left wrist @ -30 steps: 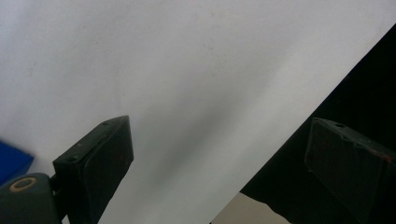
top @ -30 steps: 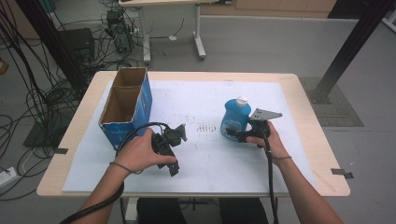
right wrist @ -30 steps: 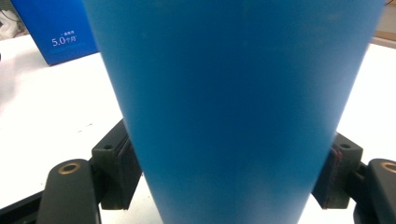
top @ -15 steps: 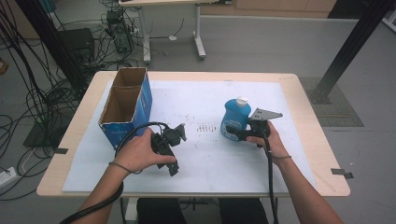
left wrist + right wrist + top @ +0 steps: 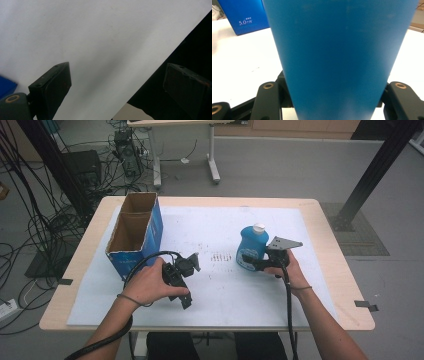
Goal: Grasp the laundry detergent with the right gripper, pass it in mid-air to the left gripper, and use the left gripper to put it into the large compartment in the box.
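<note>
Smooth plastic bottle (image 5: 251,247); cardboard box (image 5: 135,236); matt white paper (image 5: 210,230).

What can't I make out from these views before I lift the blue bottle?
- Right gripper pads: in the right gripper view the blue bottle hides where they press its sides.
- Bottle's white cap: cut off by the top edge in the right gripper view.
- Cardboard box floor: high view, the near wall hides part of it.
- Box print: too small in the high view.
- Left gripper: high view, the hand covers its body.
</note>
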`<state>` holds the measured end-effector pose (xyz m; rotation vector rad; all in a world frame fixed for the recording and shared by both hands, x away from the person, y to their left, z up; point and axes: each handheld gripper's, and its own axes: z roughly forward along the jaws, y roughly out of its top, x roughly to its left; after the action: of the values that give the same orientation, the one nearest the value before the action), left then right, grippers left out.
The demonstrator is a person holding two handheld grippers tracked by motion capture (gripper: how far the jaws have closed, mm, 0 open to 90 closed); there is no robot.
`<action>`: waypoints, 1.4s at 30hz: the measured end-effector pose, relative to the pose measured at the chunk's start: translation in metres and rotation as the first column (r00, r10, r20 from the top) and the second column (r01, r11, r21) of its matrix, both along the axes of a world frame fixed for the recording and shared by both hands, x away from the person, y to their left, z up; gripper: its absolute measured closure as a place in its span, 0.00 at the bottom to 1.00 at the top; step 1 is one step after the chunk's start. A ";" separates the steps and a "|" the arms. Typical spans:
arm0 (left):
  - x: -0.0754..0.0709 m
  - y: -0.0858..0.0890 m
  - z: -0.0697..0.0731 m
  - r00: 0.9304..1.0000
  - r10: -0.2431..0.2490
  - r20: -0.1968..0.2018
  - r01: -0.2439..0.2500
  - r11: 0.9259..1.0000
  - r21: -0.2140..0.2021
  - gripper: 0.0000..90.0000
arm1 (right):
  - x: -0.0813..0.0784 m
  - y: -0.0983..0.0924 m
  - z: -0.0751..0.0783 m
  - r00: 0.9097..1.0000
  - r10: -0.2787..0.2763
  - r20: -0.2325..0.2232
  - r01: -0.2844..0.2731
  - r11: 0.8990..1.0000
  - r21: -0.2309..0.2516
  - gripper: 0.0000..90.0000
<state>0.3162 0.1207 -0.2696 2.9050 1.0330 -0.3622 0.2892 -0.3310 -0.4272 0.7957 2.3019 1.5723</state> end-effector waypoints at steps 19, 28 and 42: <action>0.000 -0.002 0.000 1.000 -0.002 -0.001 0.002 1.000 0.001 0.09 | -0.001 0.000 0.000 1.000 -0.003 0.005 0.003 1.000 0.000 0.46; 0.001 -0.002 0.001 1.000 -0.004 0.001 0.004 1.000 0.000 0.09 | -0.001 0.000 -0.002 1.000 -0.001 0.010 0.001 1.000 0.005 0.46; 0.000 -0.002 0.004 1.000 -0.005 0.005 0.005 1.000 0.003 0.09 | -0.002 0.000 -0.002 1.000 -0.003 0.007 0.003 1.000 0.006 0.46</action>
<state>0.3157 0.1183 -0.2658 2.9104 1.0260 -0.3544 0.2870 -0.3311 -0.4291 0.7928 2.2916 1.5785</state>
